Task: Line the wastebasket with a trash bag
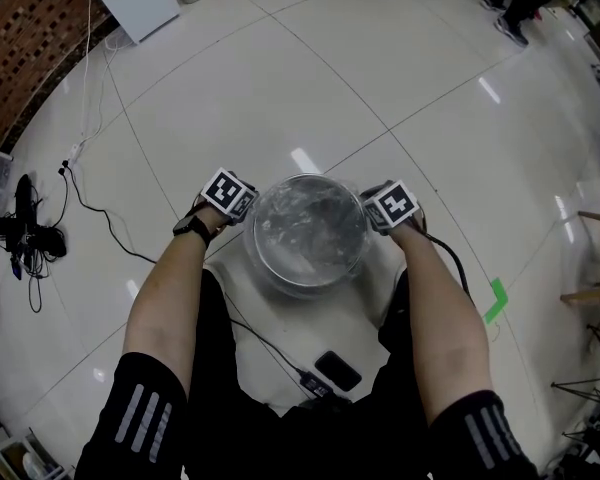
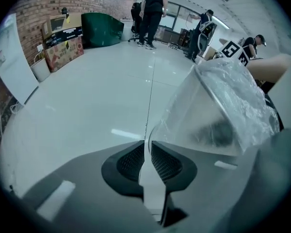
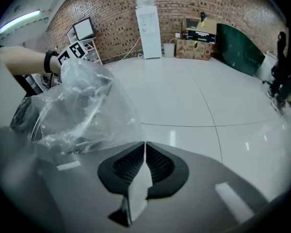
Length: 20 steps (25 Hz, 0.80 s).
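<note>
The left hand-held gripper (image 2: pixel 147 142) shows a thin slit between its dark, mesh-textured pads, and the edge of the trash bag (image 2: pixel 218 106) reaches its tips. The right hand-held gripper (image 3: pixel 144 143) is closed on the same film's edge. Between them stands the round wastebasket (image 1: pixel 300 280), with the clear, crinkled plastic draped over its rim, on the glossy pale tiled floor (image 1: pixel 280 88).
</note>
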Available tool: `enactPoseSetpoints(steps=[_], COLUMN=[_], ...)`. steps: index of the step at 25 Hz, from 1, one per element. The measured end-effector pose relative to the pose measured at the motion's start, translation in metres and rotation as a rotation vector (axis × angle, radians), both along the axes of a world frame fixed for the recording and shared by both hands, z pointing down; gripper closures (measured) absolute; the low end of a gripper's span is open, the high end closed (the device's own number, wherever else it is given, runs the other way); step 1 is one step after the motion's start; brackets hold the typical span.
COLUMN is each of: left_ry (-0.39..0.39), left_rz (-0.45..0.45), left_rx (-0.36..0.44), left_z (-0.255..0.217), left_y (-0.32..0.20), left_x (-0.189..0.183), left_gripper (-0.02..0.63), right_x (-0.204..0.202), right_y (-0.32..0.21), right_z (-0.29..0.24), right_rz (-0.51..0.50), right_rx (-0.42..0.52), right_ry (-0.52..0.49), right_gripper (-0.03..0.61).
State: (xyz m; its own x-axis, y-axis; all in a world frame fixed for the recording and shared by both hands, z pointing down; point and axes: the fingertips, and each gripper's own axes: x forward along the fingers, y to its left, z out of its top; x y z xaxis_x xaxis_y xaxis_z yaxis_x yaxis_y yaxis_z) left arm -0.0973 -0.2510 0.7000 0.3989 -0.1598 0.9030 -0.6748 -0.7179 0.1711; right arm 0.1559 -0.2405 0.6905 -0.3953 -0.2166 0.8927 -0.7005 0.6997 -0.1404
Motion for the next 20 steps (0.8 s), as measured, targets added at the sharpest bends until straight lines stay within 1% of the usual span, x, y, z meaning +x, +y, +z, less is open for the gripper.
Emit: enactPoseSetpoints(steps=[3,6,10,12,14,18,19,20], left_ry=[-0.013,-0.019,-0.03,-0.035,-0.055,-0.129,-0.151,-0.171], left_rz=[-0.03,-0.073,-0.074,-0.077,-0.076,-0.031,-0.018,-0.006], left_rx=[0.027,0.05,0.043,0.005,-0.048,-0.182,-0.204,-0.205], left_z=[-0.018,-0.032,-0.047,-0.051,-0.046,-0.026,-0.025,-0.026], left_y=[-0.006,-0.007,0.005,0.017,0.034,0.076,0.084,0.089], left_x=[-0.012,-0.027,-0.042,-0.047,-0.051,-0.053,-0.055,-0.057], left_gripper=[0.563,0.561,0.553,0.545,0.536,0.529,0.528,0.527], right_x=[-0.001,0.002,0.012,0.016,0.016,0.012,0.013,0.013], right_y=[-0.008,-0.007,-0.003,0.002,0.007,0.011,0.014,0.018], right_z=[-0.014,-0.031,-0.048,-0.059,-0.078,-0.13,-0.14,-0.148], right_rz=[-0.001,-0.003,-0.002,-0.021,-0.048,-0.107,-0.102,-0.093], right_rx=[0.042,0.056,0.051,0.053,0.077,0.191,0.208,0.217], right_ry=[-0.027,-0.045,-0.03,-0.001,0.021,0.026,0.022,0.006], right_gripper=[0.509,0.466,0.466,0.465,0.466,0.466,0.465,0.466])
